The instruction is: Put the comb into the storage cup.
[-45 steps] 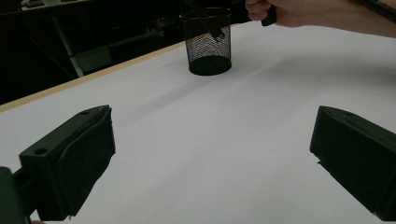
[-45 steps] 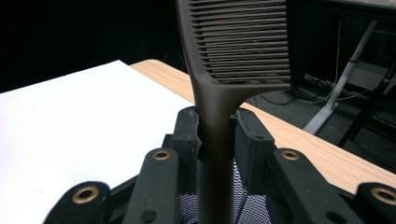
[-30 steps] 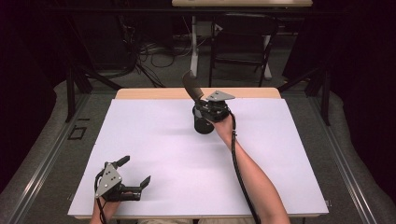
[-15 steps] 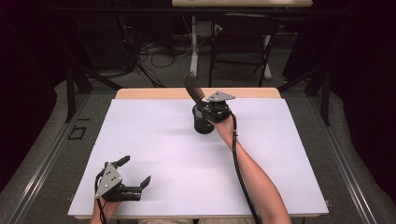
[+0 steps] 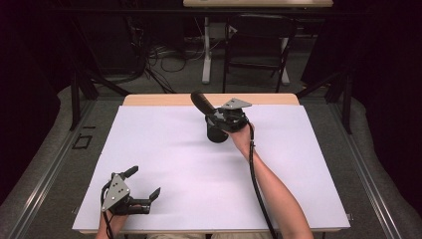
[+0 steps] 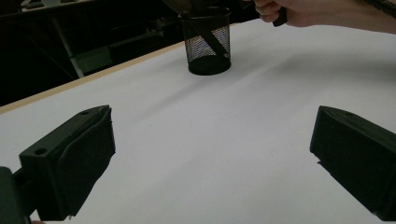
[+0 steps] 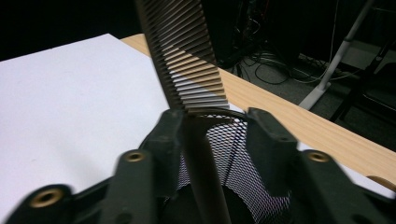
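My right gripper is hovering directly above the mesh pen cup, jaws just opening, spread around the comb leaning inside the cup. My left gripper is resting spread, well apart from the cup.

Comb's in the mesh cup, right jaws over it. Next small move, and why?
Probably lift the right gripper straight up, clear of the mesh cup. Its jaws have just been opening and now stand apart, with the comb between them leaning on the cup's rim, handle inside. It looks released, so backing off upward should avoid knocking it. The left gripper rests open, far off.
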The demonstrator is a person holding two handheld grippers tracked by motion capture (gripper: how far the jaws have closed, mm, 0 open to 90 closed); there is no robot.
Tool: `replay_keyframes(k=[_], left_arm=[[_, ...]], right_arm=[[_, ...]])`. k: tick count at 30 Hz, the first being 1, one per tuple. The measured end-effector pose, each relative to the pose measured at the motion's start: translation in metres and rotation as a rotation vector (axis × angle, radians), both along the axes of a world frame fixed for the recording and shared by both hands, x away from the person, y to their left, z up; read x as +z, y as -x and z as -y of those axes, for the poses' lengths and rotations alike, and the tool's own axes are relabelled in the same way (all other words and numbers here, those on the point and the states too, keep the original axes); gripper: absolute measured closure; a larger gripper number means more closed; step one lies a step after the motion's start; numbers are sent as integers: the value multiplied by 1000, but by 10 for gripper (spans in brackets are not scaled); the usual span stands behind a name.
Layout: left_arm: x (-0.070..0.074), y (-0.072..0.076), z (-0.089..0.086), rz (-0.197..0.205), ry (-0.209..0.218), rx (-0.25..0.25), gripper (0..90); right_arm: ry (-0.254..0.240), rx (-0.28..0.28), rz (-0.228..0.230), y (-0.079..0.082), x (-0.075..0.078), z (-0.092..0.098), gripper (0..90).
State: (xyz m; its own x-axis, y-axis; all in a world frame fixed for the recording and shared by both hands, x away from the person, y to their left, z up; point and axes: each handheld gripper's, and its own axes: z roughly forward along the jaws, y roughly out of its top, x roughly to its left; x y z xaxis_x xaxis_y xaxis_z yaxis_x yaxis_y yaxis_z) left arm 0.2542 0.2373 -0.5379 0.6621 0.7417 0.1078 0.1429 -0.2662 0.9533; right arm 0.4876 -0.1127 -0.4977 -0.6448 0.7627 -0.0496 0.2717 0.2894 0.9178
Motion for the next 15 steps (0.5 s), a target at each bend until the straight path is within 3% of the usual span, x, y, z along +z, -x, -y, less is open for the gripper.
replay_keyframes(k=[2, 4, 7, 15], left_arm=[[0, 0, 0, 1, -2, -1, 1], [0, 0, 0, 2, -3, -2, 1], [0, 0, 0, 2, -3, 0, 2], [0, 0, 1, 1, -2, -1, 2]], right_arm=[[0, -1, -1, 0, 1, 1, 507], [-11, 7, -17, 2, 4, 4, 416], [-17, 14, -25, 4, 6, 7, 349], [-29, 51, -57, 13, 13, 14, 225]])
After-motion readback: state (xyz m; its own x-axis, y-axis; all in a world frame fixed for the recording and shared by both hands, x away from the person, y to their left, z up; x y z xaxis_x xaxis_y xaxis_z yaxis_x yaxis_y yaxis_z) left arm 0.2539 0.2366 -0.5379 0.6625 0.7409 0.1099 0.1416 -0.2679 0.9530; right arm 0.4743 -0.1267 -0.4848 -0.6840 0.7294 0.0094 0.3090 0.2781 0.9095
